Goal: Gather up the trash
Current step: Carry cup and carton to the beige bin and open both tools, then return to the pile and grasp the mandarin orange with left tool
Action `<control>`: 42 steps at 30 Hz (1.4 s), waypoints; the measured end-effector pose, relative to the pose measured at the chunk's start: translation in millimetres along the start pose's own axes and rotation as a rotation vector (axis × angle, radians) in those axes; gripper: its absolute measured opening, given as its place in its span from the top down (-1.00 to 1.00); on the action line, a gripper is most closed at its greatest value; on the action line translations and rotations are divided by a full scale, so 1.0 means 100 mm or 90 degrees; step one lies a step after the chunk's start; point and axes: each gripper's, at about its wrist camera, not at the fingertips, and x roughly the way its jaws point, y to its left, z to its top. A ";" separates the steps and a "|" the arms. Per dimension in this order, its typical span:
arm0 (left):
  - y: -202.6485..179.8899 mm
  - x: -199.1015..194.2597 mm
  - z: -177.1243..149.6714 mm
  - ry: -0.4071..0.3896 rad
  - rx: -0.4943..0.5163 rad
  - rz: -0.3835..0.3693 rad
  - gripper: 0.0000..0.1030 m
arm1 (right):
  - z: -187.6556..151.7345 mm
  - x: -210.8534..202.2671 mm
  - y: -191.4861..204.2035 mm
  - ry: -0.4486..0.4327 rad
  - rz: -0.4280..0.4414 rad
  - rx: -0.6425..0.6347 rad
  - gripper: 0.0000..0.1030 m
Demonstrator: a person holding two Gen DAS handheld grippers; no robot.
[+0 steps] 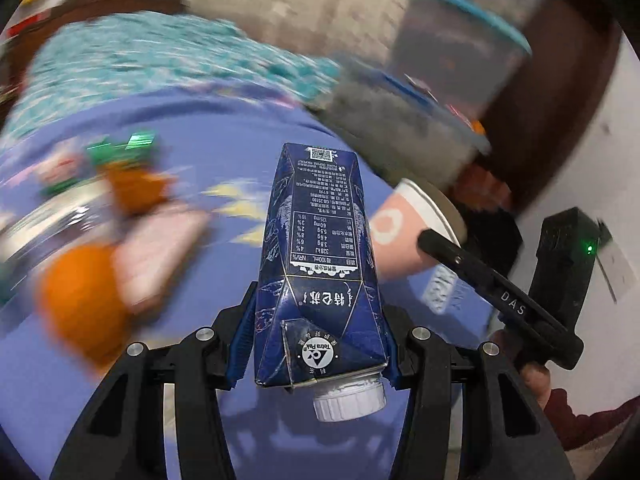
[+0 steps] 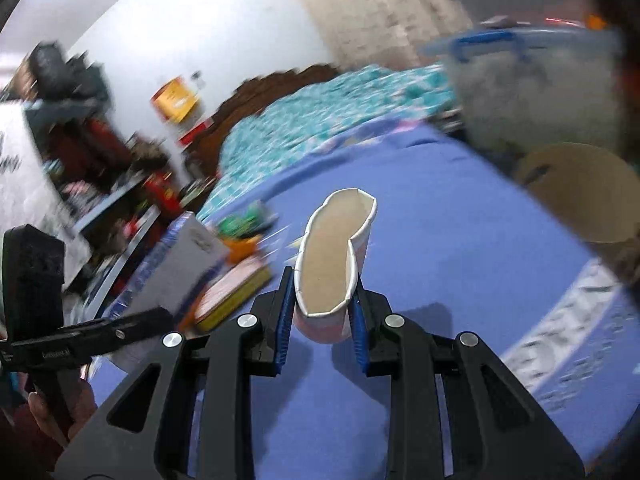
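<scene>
My left gripper (image 1: 316, 344) is shut on a dark blue milk carton (image 1: 320, 248) with a white screw cap, held lifted above the purple bedsheet (image 1: 224, 128). To its right in that view a pink and white paper cup (image 1: 400, 232) sits between the right gripper's black fingers (image 1: 480, 280). In the right wrist view my right gripper (image 2: 322, 320) is shut on that paper cup (image 2: 336, 256), whose rim is squashed flat between the blue pads. The carton (image 2: 180, 268) shows at the left there, beyond the left gripper's fingers (image 2: 120, 332).
A clear plastic box with a blue-handled lid (image 2: 532, 92) stands at the bed's far right, a tan round container (image 2: 580, 196) in front of it. An orange (image 1: 80, 300), green wrappers (image 1: 132, 148) and a pink book (image 1: 160, 248) lie on the sheet. Cluttered shelves (image 2: 100, 160) stand left.
</scene>
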 end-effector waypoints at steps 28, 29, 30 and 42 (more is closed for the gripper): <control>-1.16 1.51 1.06 0.062 0.083 -0.081 -0.34 | 0.57 -0.14 -1.40 -0.106 -0.158 0.158 -0.03; -1.10 1.37 0.98 0.053 0.085 -0.078 -0.34 | 0.55 -0.11 -1.31 -0.098 -0.146 0.150 -0.03; -1.04 1.22 0.88 0.045 0.090 -0.073 -0.34 | 0.52 -0.08 -1.22 -0.089 -0.136 0.142 -0.03; 0.46 -0.35 -0.33 -0.013 -0.044 0.075 -0.34 | -0.16 0.79 0.53 0.158 0.091 -0.041 0.15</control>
